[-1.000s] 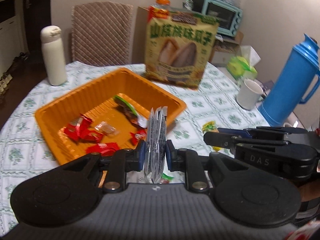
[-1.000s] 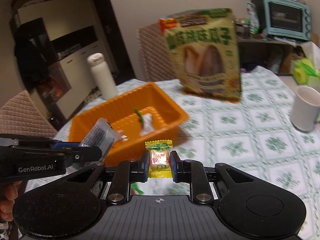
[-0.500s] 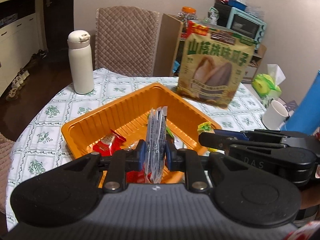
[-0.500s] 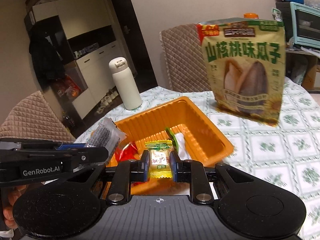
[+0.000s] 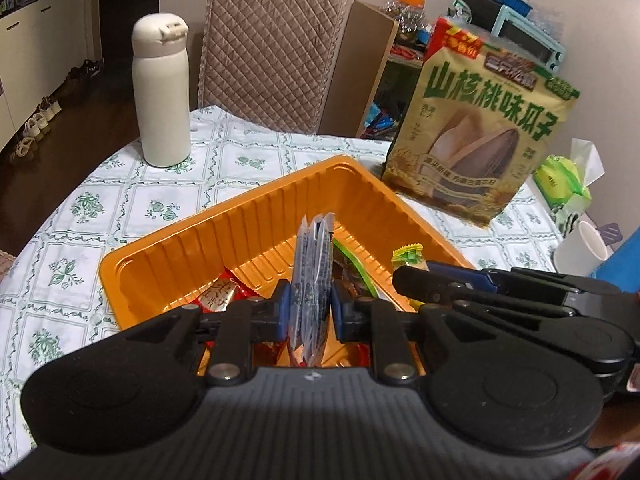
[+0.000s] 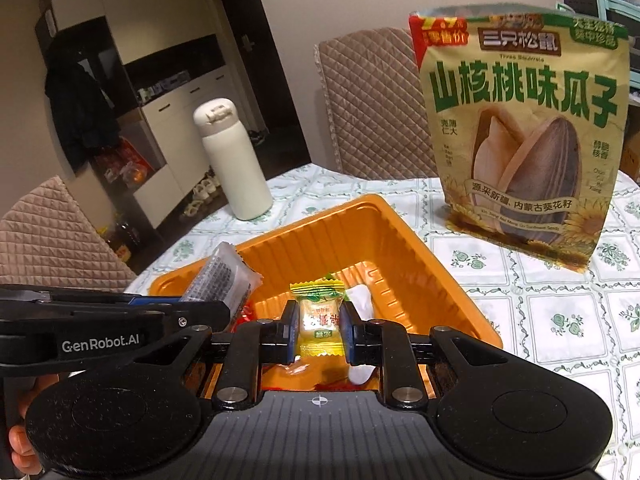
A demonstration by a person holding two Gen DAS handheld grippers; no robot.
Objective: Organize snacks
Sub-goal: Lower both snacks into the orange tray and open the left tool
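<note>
Drop-off step: you hold both snacks over ribbed orange plastic tray (image 5: 256,216). Left tool (image 5: 310,312) clamps clear printed packet (image 5: 314,276); right tool (image 6: 320,326) clamps yellow wrapped candy (image 6: 320,318). Tray floor directly below, ahead of both tools. Next: lower, then release inside walls.

This is a lived-in home dining room. The round worktop (image 5: 120,208) wears a white cloth printed with green flowers, and quilted beige chairs (image 5: 272,52) stand around it. Shoes (image 5: 36,124) line the dark floor beside white cabinets (image 6: 168,128), and a dark coat (image 6: 80,108) hangs on the cupboard. A pale blue toaster oven (image 5: 528,36) sits on a cluttered shelf in the corner. Household odds stand about: a white thermos bottle (image 5: 161,92), a white mug (image 5: 580,254), a green tissue pack (image 5: 564,182) and a large bag of sunflower seeds (image 6: 524,140).
</note>
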